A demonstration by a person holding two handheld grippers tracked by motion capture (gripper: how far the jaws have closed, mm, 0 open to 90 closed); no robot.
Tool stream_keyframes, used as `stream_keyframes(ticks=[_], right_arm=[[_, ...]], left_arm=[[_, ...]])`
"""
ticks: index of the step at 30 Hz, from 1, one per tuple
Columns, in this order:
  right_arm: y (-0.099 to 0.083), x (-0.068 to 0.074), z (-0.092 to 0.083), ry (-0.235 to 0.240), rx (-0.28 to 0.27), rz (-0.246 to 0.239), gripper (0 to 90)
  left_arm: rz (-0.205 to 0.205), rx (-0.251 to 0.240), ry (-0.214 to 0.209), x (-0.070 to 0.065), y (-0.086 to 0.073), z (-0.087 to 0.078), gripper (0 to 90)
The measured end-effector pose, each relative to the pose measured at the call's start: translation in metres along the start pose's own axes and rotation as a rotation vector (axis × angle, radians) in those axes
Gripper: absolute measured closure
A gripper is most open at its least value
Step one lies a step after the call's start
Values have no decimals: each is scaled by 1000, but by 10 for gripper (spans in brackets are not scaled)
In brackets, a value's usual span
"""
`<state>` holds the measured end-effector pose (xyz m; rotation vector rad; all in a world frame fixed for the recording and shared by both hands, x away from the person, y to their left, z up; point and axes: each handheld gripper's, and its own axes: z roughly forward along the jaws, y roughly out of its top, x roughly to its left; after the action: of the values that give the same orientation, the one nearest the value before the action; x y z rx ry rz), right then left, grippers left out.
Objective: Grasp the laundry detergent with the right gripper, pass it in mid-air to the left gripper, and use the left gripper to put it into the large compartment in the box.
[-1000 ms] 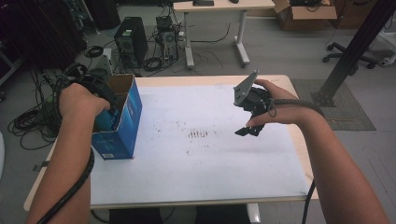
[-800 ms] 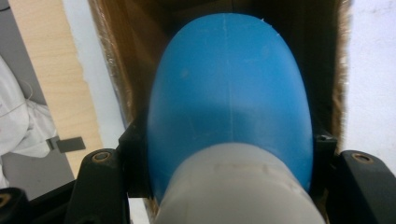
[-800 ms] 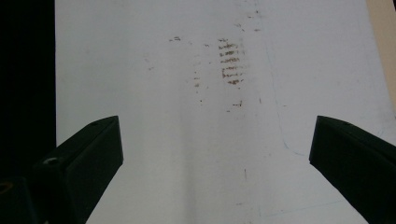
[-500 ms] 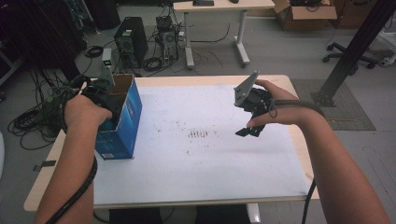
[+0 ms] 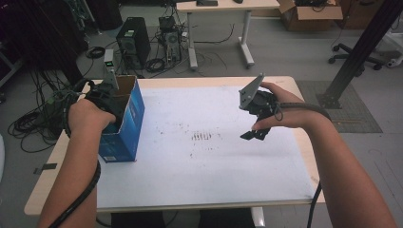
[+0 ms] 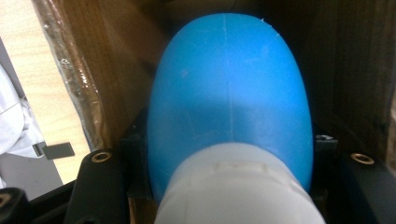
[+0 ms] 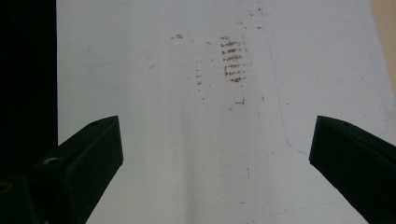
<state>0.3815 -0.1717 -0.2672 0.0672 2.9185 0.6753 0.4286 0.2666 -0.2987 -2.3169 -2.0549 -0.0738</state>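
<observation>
Looking along the left gripper, I see a blue bulb-shaped object with a white neck directly ahead of the camera, seated between the two black jaws, which press in on it from either side. The gripper is closed on this object. Brown cardboard walls stand close around it on both sides, so I place it inside the box. The high view does not resolve the object; it gives me the setting: my left hand holds the left gripper at the open top of a blue cardboard box standing upright near the left edge of the table.

The right gripper hangs above the white table surface, held by my right hand, well apart from the box. In the high view I read its grey three-cornered plate tilted on top, but I cannot judge the jaw gap. The right gripper view settles this: the two jaws stand wide apart with nothing between them. Ahead of them lies the bare white sheet with a patch of brown scuff marks, which the high view shows near the table centre, to the left of the right gripper.
</observation>
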Motion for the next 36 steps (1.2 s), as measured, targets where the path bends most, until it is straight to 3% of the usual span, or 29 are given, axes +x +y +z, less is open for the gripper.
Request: stream_keyframes(ticks=[12,22,36], right_arm=[[-1,1,-1,4,5,2,27],[-6,-5,2,20,68,34,30],[-10,-3,1,24,55,38,30]], left_arm=[[-4,-3,-7,2,-1,0,384],[-7,-4,-11,3,0,1,383],[2,-6,-14,4,0,1,378]])
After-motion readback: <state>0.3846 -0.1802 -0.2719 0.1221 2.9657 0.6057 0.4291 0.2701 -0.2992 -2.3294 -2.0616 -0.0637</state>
